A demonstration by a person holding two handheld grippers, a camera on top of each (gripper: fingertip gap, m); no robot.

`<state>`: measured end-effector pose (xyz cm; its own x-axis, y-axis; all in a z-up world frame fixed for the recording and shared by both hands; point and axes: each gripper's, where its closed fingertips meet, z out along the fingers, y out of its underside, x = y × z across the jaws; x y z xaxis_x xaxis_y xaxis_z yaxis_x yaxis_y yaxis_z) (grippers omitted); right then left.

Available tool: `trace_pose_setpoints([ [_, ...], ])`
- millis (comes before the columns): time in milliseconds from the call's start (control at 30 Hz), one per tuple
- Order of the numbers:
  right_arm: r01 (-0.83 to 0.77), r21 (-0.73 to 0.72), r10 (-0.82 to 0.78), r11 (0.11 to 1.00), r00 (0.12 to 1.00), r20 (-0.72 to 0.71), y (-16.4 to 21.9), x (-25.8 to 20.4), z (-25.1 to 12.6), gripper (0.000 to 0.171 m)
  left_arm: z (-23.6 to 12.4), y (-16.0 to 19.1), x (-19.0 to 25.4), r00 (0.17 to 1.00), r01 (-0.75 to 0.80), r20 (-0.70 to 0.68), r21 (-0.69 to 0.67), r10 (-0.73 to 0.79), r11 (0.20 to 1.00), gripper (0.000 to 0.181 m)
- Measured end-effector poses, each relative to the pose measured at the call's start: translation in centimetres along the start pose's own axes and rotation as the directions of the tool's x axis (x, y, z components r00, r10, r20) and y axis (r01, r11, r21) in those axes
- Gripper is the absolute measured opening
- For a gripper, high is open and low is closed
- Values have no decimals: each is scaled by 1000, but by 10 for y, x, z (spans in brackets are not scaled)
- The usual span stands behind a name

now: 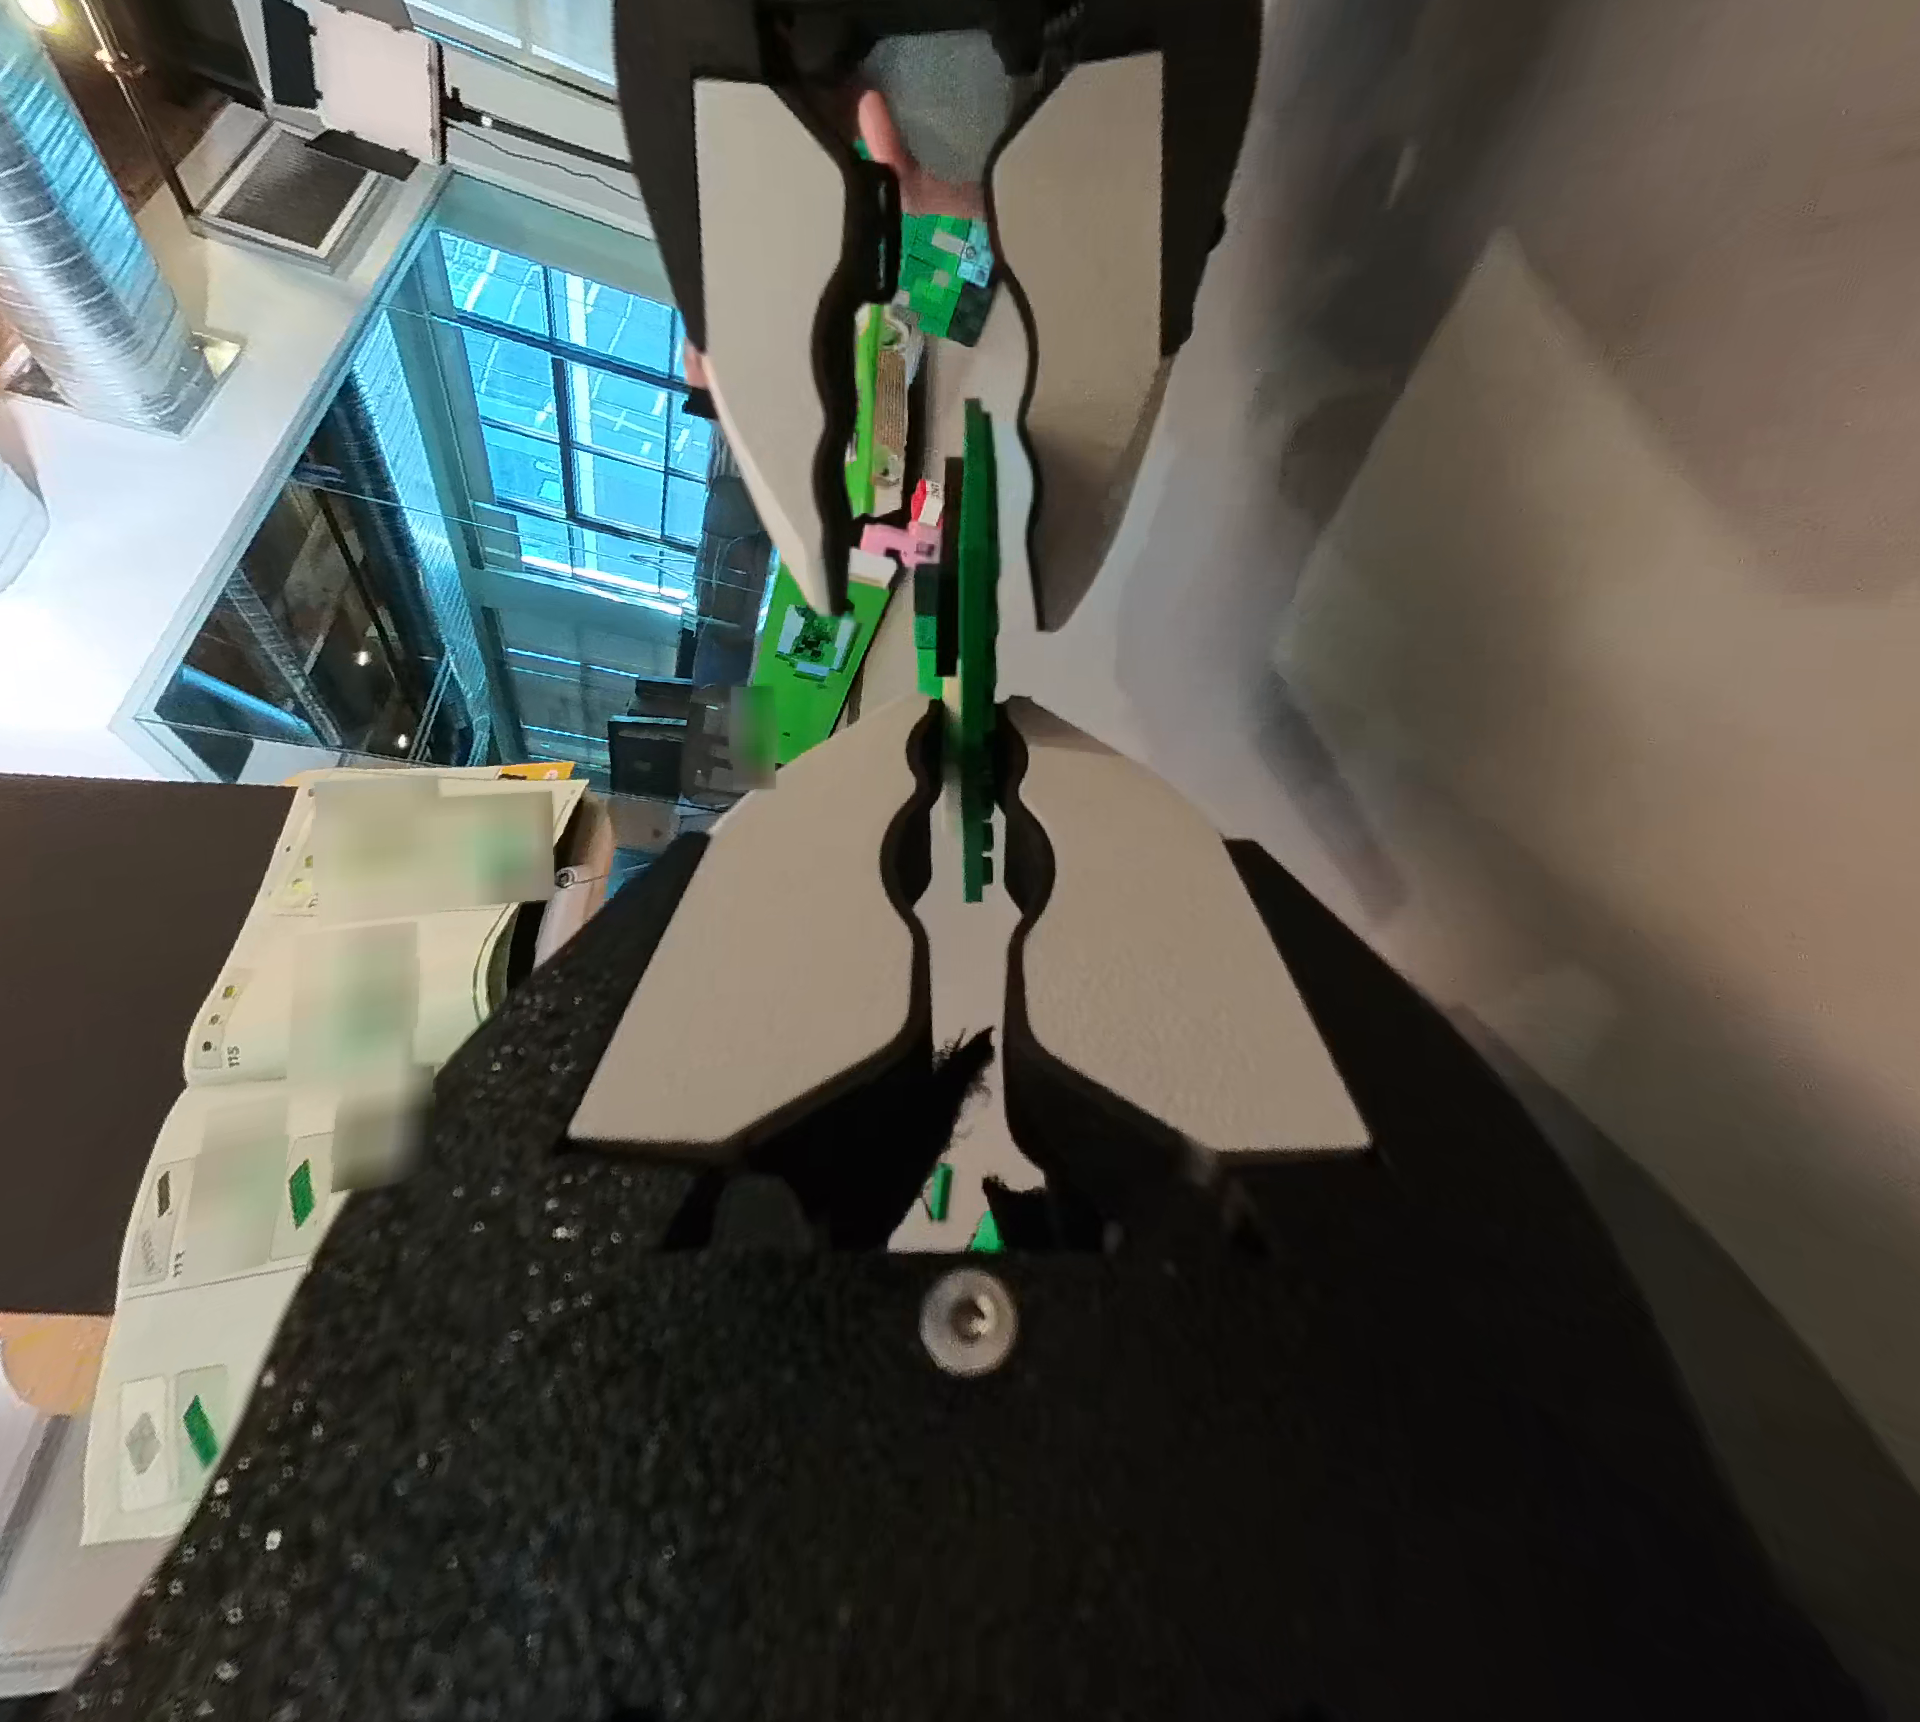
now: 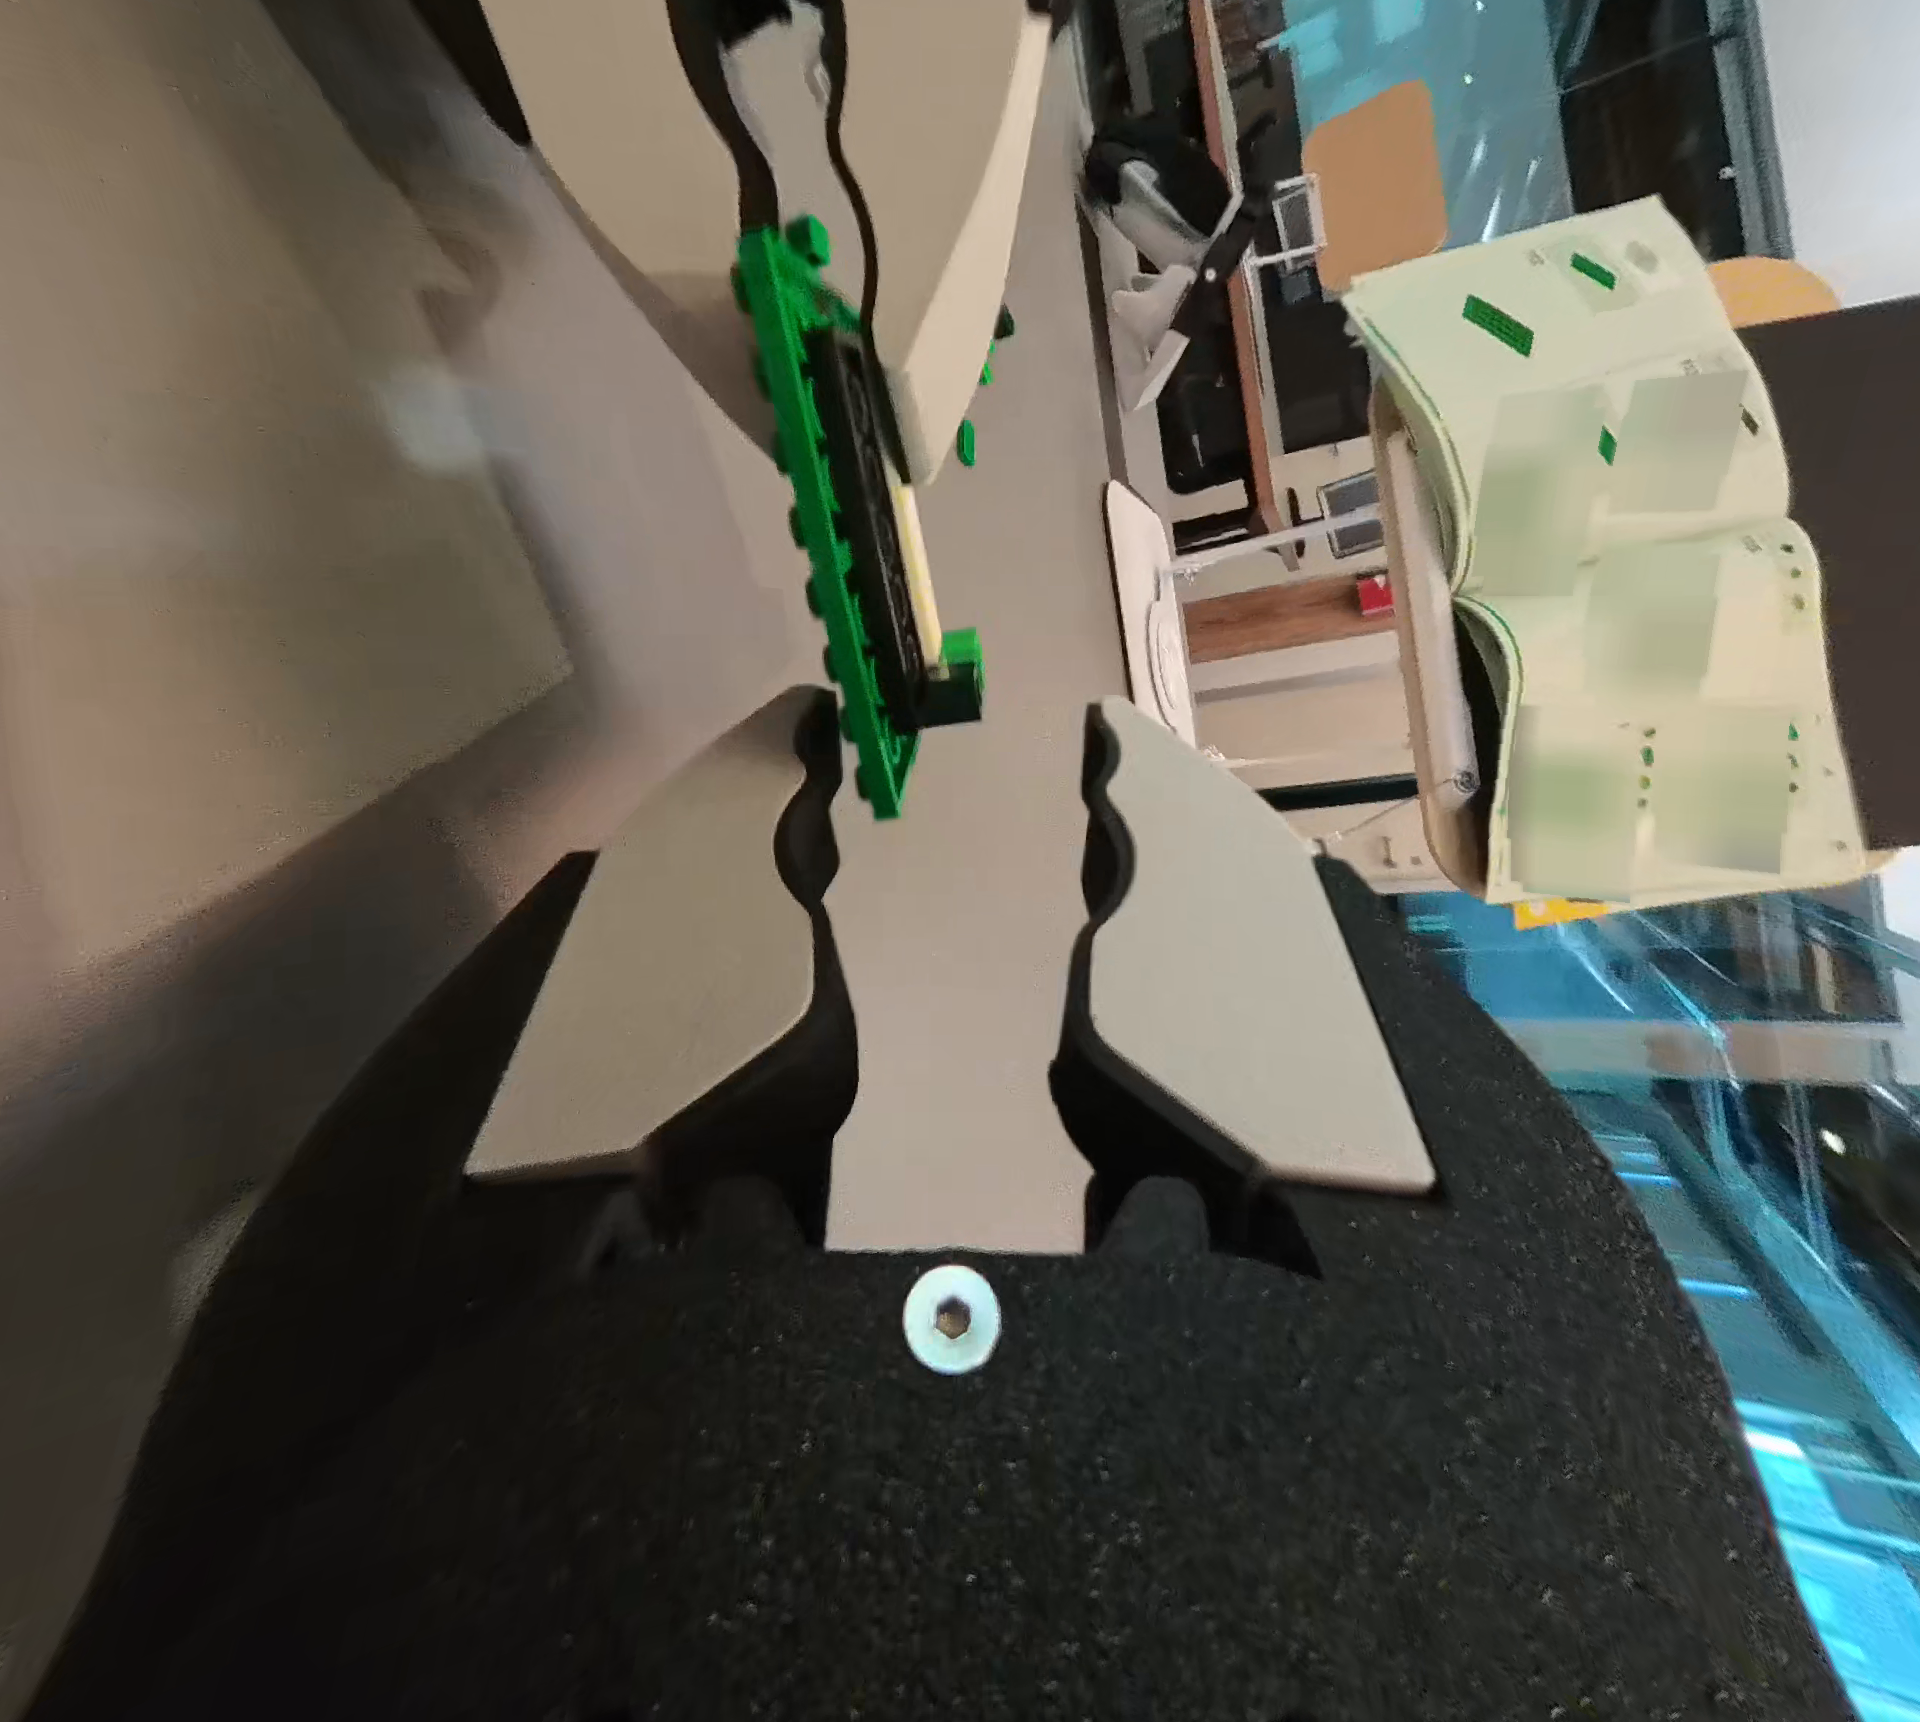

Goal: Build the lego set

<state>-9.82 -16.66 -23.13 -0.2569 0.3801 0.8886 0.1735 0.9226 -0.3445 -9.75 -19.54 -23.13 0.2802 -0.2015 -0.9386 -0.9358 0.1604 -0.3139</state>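
A long green Lego plate [image 1: 977, 550] with black and cream pieces on it [image 2: 883, 529] is held edge-on above the grey table. My left gripper [image 1: 966, 722] is shut on one end of it; it also shows at the top of the right wrist view [image 2: 847, 425]. My right gripper [image 2: 956, 716] is open and empty, facing the left one. Its left fingertip [image 2: 805, 737] is right beside the plate's free end. In the left wrist view the right gripper [image 1: 940, 612] comes from the top, with its jaws apart on either side of the plate.
An open instruction booklet [image 1: 312, 1049] [image 2: 1621, 581] stands propped up beside the work area. Loose green bricks [image 1: 940, 270], a pink piece [image 1: 894, 545] and a bright green sheet [image 1: 816, 633] lie on the grey table [image 2: 966, 945] beyond the plate.
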Motion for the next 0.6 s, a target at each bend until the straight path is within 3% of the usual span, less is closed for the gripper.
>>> trace_pose_setpoints([
  [267,43,2,-42,999,997,-69,18,-3,3,45,1,8,-6,999,-13,49,-42,15,999,8],
  [333,-193,-7,192,981,980,-57,42,1,9,43,0,11,-10,996,-17,81,-59,22,998,8],
  [433,-498,106,509,861,847,-154,68,46,7,39,0,14,-12,994,-30,101,-73,37,997,8],
  [533,-630,344,704,696,694,-152,71,85,12,25,2,14,-11,992,-60,102,-83,69,995,8],
  [600,-680,404,777,612,612,-146,77,104,29,25,3,12,-8,992,-77,91,-81,84,994,8],
])
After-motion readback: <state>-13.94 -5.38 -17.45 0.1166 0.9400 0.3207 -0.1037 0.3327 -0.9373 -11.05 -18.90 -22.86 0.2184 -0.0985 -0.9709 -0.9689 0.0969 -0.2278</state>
